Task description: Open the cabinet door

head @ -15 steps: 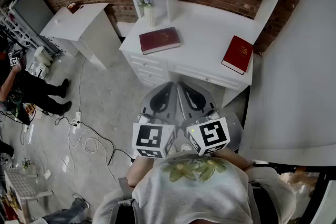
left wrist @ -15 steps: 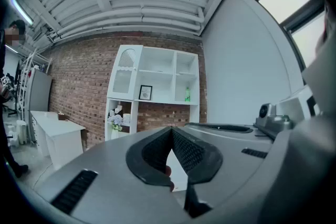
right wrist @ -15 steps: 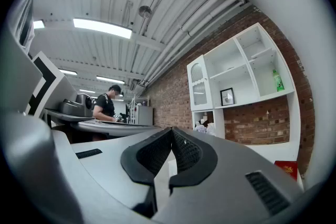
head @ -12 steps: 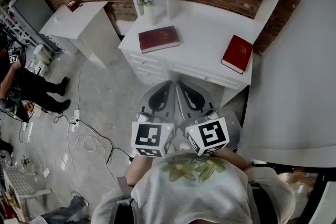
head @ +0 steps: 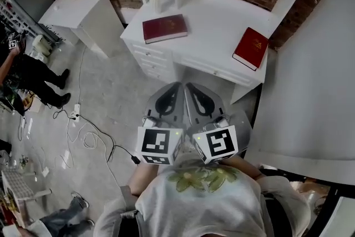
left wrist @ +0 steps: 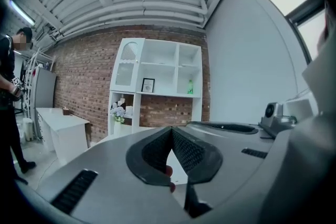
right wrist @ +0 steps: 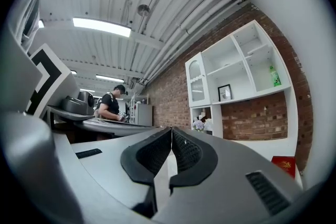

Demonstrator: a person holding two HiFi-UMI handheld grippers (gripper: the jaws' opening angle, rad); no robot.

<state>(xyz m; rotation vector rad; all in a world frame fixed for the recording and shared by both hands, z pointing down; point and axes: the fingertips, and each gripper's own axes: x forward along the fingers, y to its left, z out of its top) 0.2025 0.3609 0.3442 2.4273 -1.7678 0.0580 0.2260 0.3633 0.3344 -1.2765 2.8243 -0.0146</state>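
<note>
Though shut, white cabinet door [left wrist: 129, 63], arched and glazed.

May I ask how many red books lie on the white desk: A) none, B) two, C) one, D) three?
B: the head view shows a left book and a right book lying apart on the desk, and no third.

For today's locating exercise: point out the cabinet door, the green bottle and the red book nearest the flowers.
cabinet door [left wrist: 128, 65], left gripper view, panel middle.
green bottle [left wrist: 190, 87], left gripper view, its body.
red book [head: 164, 28], head view, cover centre.
</note>
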